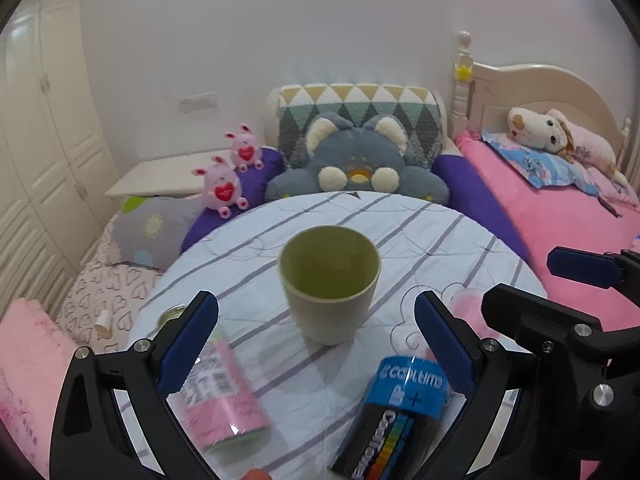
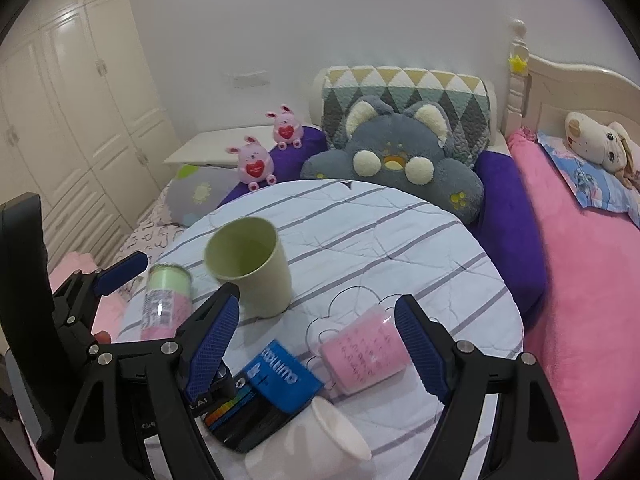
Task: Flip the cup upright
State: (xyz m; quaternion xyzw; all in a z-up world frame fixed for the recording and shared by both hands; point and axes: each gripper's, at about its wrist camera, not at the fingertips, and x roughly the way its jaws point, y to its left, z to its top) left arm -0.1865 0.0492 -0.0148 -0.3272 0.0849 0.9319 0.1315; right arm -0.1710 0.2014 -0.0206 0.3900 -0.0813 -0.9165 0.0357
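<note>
A pale green cup (image 1: pixel 329 282) stands upright on the round table with the striped cloth (image 1: pixel 440 240), mouth up and empty. My left gripper (image 1: pixel 316 344) is open, its blue pads on either side of the cup's base and a little short of it, not touching. In the right wrist view the green cup (image 2: pixel 250 266) stands left of centre. My right gripper (image 2: pixel 316 344) is open and empty above the table's near part, over a pink cup (image 2: pixel 364 354) that lies on its side. The right gripper also shows in the left wrist view (image 1: pixel 576 268) at the right edge.
A pink-labelled clear bottle (image 1: pixel 224 392) and a blue-and-black battery pack (image 1: pixel 394 412) lie near my left fingers. A white cup (image 2: pixel 316 436) lies on its side at the table's front. Plush toys (image 1: pixel 356 164), cushions and a pink bed (image 1: pixel 560 216) surround the table.
</note>
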